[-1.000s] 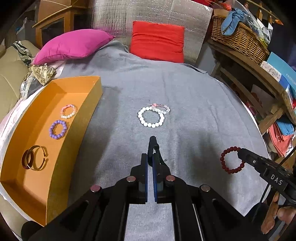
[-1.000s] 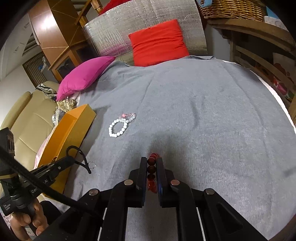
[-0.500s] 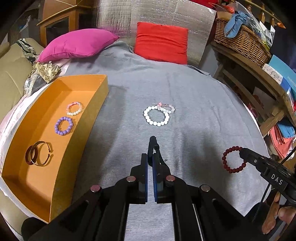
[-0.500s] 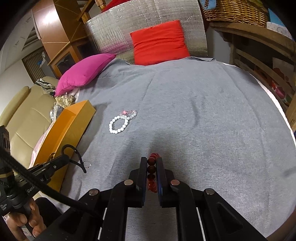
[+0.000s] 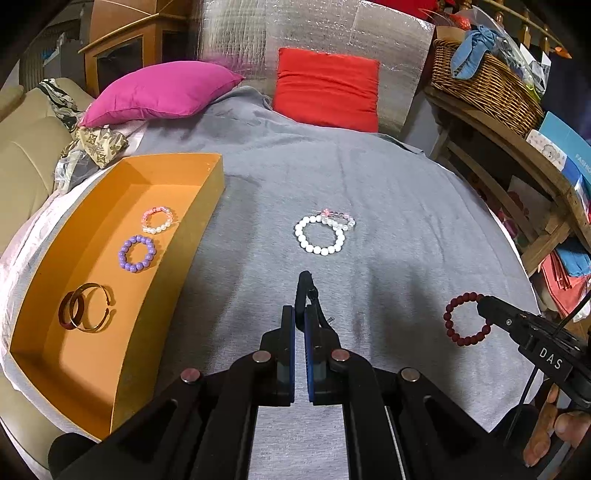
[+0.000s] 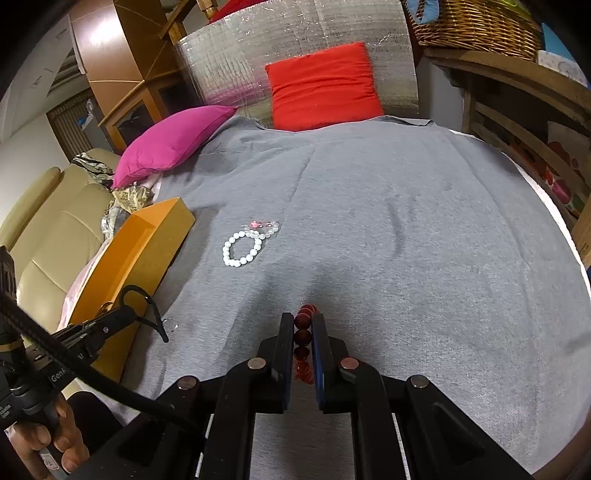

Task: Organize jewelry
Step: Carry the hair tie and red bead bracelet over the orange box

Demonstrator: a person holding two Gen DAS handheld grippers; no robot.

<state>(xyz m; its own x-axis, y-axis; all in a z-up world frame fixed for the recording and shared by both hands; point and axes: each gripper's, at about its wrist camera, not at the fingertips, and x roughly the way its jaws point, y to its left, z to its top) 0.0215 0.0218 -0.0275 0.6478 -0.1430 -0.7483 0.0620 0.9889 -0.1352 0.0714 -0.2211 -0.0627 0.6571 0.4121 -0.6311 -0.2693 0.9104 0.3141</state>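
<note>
Right wrist view: right tongs (image 6: 303, 332) clamped on dark red bead bracelet (image 6: 303, 338), lifted to carry. Left tongs (image 5: 300, 317) pinch a black cord loop (image 5: 306, 286). Orange tray (image 5: 207, 206) sits far left of both, probably the drop point.

- Looking matt and fuzzy: grey cloth cover (image 5: 369, 177).
- Showing flat, matt card: orange box (image 5: 162, 310).
- Shining glossy and smooth: white bead bracelet (image 5: 320, 236), purple bead bracelet (image 5: 136, 254).
- Gleaming as polished metal: bangles (image 5: 85, 307).
- Glinting, crinkled foil: silver sheet (image 5: 295, 29).
- Appearing coarse, woven wicker: basket (image 5: 484, 88).
- Looking dark, glossy: red bead bracelet (image 5: 466, 319).
- Showing matt black plastic: right hand-held gripper (image 6: 303, 334).
</note>
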